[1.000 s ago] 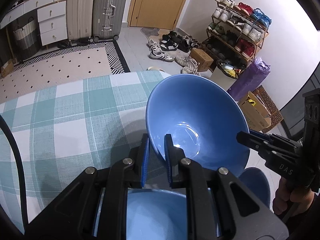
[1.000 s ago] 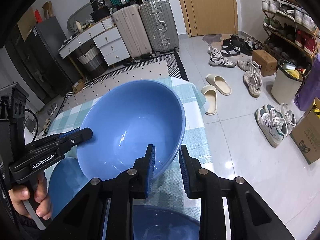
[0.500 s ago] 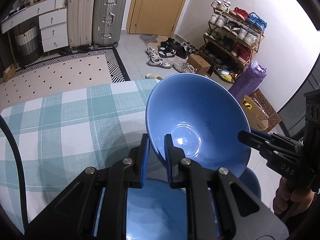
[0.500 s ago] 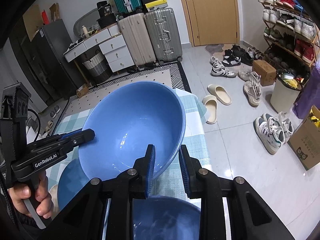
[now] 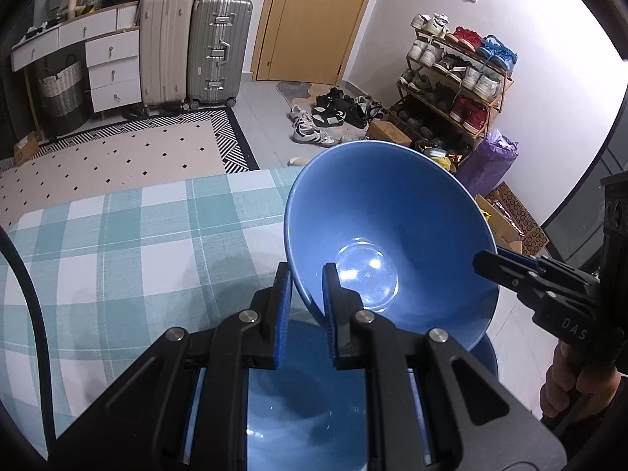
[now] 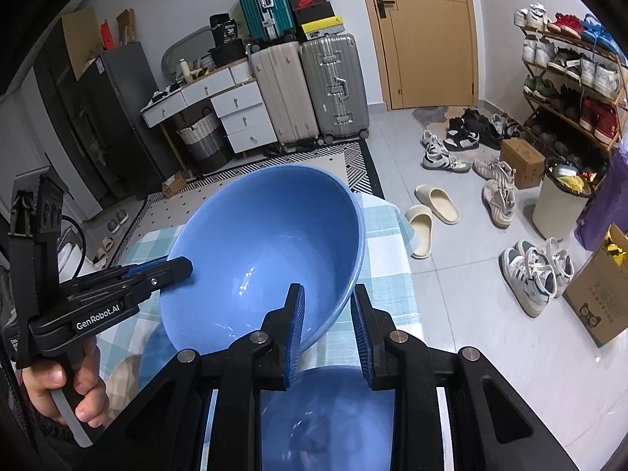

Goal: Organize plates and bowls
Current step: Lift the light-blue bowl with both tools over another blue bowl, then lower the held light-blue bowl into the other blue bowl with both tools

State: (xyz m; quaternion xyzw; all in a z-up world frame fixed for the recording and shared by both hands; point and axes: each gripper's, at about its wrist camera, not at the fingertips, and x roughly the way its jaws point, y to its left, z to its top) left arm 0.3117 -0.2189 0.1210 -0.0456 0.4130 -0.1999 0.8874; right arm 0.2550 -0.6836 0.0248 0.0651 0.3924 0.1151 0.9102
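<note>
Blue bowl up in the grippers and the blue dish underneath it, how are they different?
The blue bowl is in the air and tilted, its rim pinched by the left gripper and the right gripper. The blue dish lies low on the checked tablecloth with nothing gripping it. The blue bowl shows its whole inside, while the blue dish is mostly hidden behind the gripper. Both are the same shiny blue.

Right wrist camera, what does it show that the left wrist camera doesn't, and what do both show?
Only the right wrist view shows the pair of beige slippers on the floor, the teal suitcase and the hand holding the left gripper.

Only the left wrist view shows the rolled purple mat.

Both show the blue bowl clamped at its rim by both grippers, over the checked tablecloth.
</note>
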